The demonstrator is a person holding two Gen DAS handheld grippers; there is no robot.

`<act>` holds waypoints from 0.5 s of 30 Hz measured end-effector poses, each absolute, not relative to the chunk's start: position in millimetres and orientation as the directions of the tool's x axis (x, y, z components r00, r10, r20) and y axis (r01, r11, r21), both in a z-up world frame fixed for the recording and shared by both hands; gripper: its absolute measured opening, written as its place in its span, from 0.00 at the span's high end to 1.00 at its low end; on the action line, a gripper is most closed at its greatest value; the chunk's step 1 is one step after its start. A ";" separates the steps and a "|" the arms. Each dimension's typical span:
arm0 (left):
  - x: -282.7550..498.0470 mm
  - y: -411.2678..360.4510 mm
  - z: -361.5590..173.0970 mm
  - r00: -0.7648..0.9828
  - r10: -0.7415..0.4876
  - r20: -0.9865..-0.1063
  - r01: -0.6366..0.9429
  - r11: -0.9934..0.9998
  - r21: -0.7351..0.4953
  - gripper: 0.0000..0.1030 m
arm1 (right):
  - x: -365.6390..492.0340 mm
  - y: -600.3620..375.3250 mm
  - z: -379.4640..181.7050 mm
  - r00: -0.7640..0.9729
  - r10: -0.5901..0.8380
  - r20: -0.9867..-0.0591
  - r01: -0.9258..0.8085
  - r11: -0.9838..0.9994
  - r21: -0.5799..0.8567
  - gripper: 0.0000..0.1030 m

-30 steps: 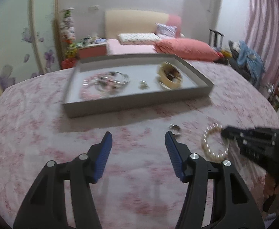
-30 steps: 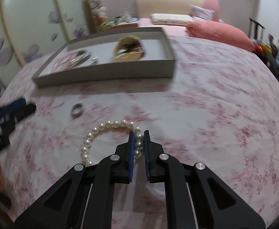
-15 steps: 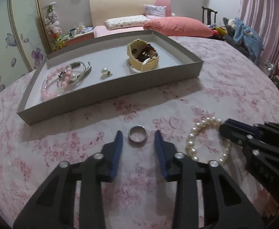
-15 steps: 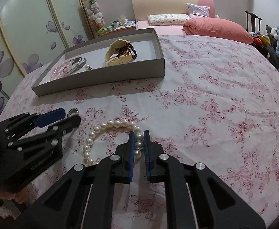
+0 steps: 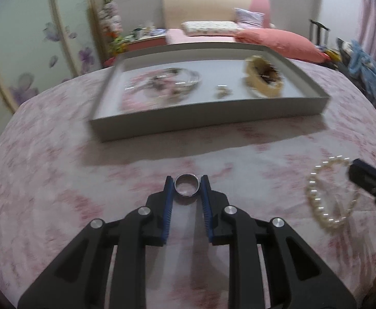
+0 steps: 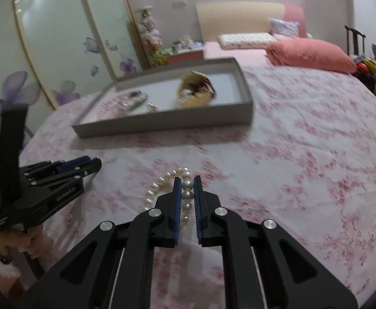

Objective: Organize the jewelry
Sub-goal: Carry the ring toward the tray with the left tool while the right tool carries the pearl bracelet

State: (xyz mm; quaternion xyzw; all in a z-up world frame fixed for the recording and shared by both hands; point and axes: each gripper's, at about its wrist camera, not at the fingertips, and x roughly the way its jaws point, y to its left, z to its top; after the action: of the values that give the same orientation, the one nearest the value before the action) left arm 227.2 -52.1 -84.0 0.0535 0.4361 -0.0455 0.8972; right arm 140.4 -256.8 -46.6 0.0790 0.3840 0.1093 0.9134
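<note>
My left gripper [image 5: 187,182] is shut on a silver ring [image 5: 187,188] and holds it just above the pink floral cloth, in front of the grey tray [image 5: 206,122]. My right gripper [image 6: 187,184] is shut on a white pearl bracelet [image 6: 187,195], which also shows at the right of the left wrist view [image 5: 321,206]. The tray [image 6: 162,125] holds a pink bead bracelet with metal bangles [image 5: 159,85], a small earring [image 5: 222,91] and a cream bangle with dark beads [image 5: 263,78]. The left gripper also shows at the left of the right wrist view [image 6: 92,164].
The round table is covered by a pink floral cloth [image 6: 303,167]. Behind it are a bed with a coral pillow [image 6: 311,54], a sliding wardrobe with purple flowers [image 6: 46,51] and a bedside table with clutter [image 5: 136,36].
The left gripper has closed on the ring and lifted back from the tray. The right gripper still holds the pearl bracelet and has raised it slightly.
</note>
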 end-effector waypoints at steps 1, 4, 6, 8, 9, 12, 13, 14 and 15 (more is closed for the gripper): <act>226.1 -43.2 -82.7 0.620 -0.025 -0.784 0.108 0.993 0.053 0.79 | 139.7 -252.9 -44.1 0.687 0.271 -0.675 -0.154 0.961 0.229 0.90; 220.6 -21.8 -75.5 0.643 -0.003 -0.766 0.051 0.998 0.039 0.79 | 137.3 -237.8 -35.0 0.705 0.298 -0.643 -0.207 0.955 0.215 0.90; 215.0 -11.6 -68.6 0.666 0.008 -0.746 0.022 0.999 0.029 0.79 | 134.8 -227.9 -29.7 0.715 0.314 -0.625 -0.238 0.949 0.205 0.90; 207.6 -7.1 -61.3 0.695 0.021 -0.719 0.002 1.000 0.031 0.79 | 133.8 -219.8 -24.8 0.722 0.323 -0.611 -0.258 0.946 0.195 0.90; 204.0 -5.6 -57.7 0.712 0.030 -0.702 -0.007 0.999 0.036 0.79 | 133.8 -216.4 -22.7 0.726 0.324 -0.606 -0.263 0.946 0.191 0.90; 192.7 -6.1 -49.0 0.756 0.055 -0.652 -0.021 0.998 0.059 0.79 | 133.0 -208.9 -19.0 0.740 0.324 -0.589 -0.269 0.946 0.183 0.90; 189.6 -5.9 -46.8 0.768 0.063 -0.637 -0.026 0.997 0.067 0.79 | 133.1 -207.3 -17.2 0.744 0.324 -0.584 -0.270 0.946 0.181 0.90; 186.7 -7.2 -44.9 0.779 0.069 -0.624 -0.029 0.997 0.075 0.79 | 133.1 -205.6 -15.8 0.750 0.322 -0.578 -0.270 0.947 0.177 0.90; 185.3 -8.4 -42.6 0.786 0.074 -0.614 -0.031 0.996 0.081 0.79 | 133.1 -204.5 -14.9 0.755 0.319 -0.573 -0.269 0.947 0.173 0.90</act>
State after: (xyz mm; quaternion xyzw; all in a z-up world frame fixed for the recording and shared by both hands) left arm 185.3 -8.4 -42.6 0.0334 0.3258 0.0279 0.9444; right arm 133.1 -204.5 -14.9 0.0399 0.3131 0.1571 0.9358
